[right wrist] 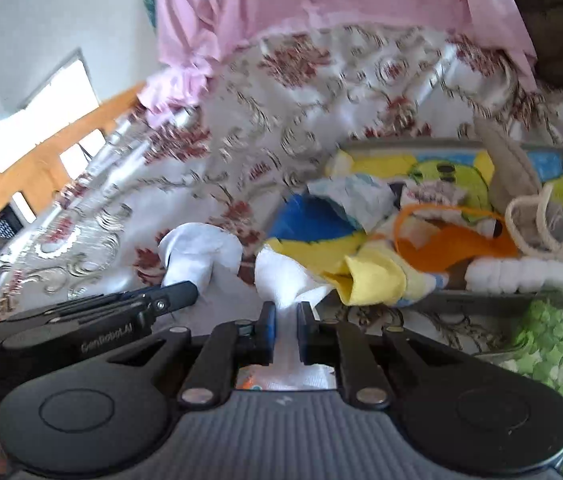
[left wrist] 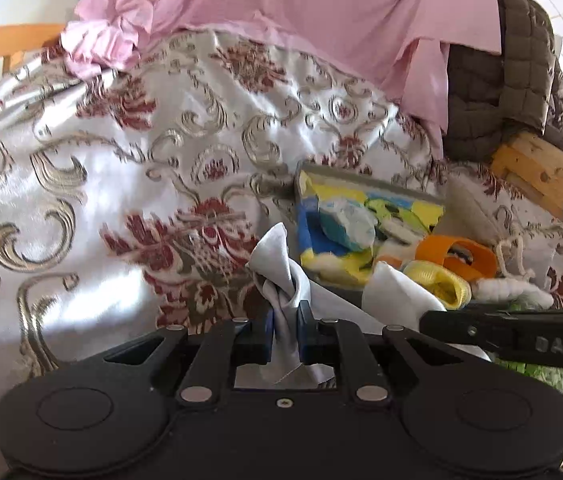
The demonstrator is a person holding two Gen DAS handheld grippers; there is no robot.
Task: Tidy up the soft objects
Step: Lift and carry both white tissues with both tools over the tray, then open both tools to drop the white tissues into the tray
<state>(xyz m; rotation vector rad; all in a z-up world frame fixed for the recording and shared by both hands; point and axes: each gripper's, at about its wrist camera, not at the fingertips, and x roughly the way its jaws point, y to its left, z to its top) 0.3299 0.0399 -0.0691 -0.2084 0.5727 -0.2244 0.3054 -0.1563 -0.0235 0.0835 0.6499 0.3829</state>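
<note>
Glossy white brocade cloth (left wrist: 161, 128) with raised maroon flowers and silver-beige scrolls covers the surface in the left wrist view, rumpled and catching the light. At its far edge lies a smooth pink garment (left wrist: 301, 12) with a gathered, ruffled hem, and to the right of it a quilted olive-brown jacket (left wrist: 501, 92) beside a knotty wooden block (left wrist: 533, 168). A shallow grey tray (left wrist: 361, 178) right of centre holds a heap of soft things: a blue-and-yellow printed fabric, an orange strap loop (left wrist: 461, 256), a rolled yellow strap (left wrist: 445, 280) and a ribbed white fuzzy piece (left wrist: 517, 292). The left gripper (left wrist: 286, 330) has its blue-padded fingers closed on a thin white cloth (left wrist: 281, 280), which is twisted into a knot-like bunch just above the pads. The cloth runs rightward to a second peak near the tray's front edge, where the other gripper's black arm crosses.

From the right wrist view, the same brocade is blurred, with a pale wall and an orange wooden frame (right wrist: 41, 152) to the left. The right gripper (right wrist: 286, 330) pinches the white cloth (right wrist: 281, 280), here showing a fine woven texture, pulled taut between the pads. A second rounded lobe of it rises to the left, by the left gripper's black finger (right wrist: 169, 294). The tray (right wrist: 413, 146) lies just behind, its pile topped by crumpled pale paper-like material and a looped cream cord (right wrist: 537, 220). Green scale-textured fabric (right wrist: 561, 352) fills the lower right.
</note>
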